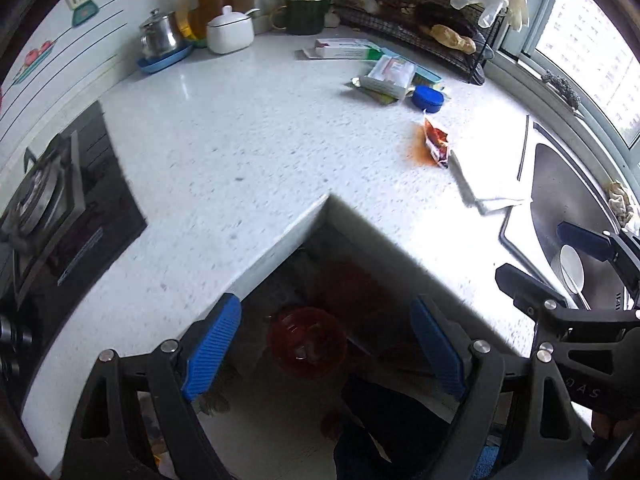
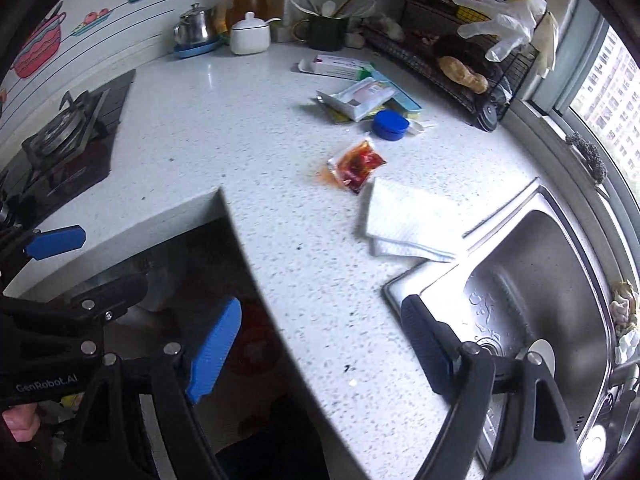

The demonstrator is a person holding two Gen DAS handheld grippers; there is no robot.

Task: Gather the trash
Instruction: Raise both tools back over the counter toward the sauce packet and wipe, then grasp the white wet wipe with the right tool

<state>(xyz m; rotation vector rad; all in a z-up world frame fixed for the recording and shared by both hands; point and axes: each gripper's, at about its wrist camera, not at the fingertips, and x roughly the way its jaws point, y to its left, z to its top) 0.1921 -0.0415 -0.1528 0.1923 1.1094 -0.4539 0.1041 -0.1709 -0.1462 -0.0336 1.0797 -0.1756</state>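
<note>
We see the speckled countertop (image 2: 256, 128), the folded white cloth (image 2: 404, 224) beside the sink (image 2: 540, 264), and touching it the leaking red sauce packet (image 2: 358, 164). Our left gripper (image 1: 324, 350) and right gripper (image 2: 320, 344) both gape empty.

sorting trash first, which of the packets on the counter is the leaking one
The small red sauce sachet beside the folded white paper towel: an orange stain spreads from it, while the white packets behind the blue lid sit dry.

Ahead of both grippers the counter (image 2: 248, 128) lies bare and wide. Farther ahead, sauce packet (image 2: 356, 165), cloth (image 2: 404, 224), blue lid (image 2: 390, 125) and boxes (image 2: 356, 98) crowd the way; sink (image 2: 540, 280) at right.
</note>
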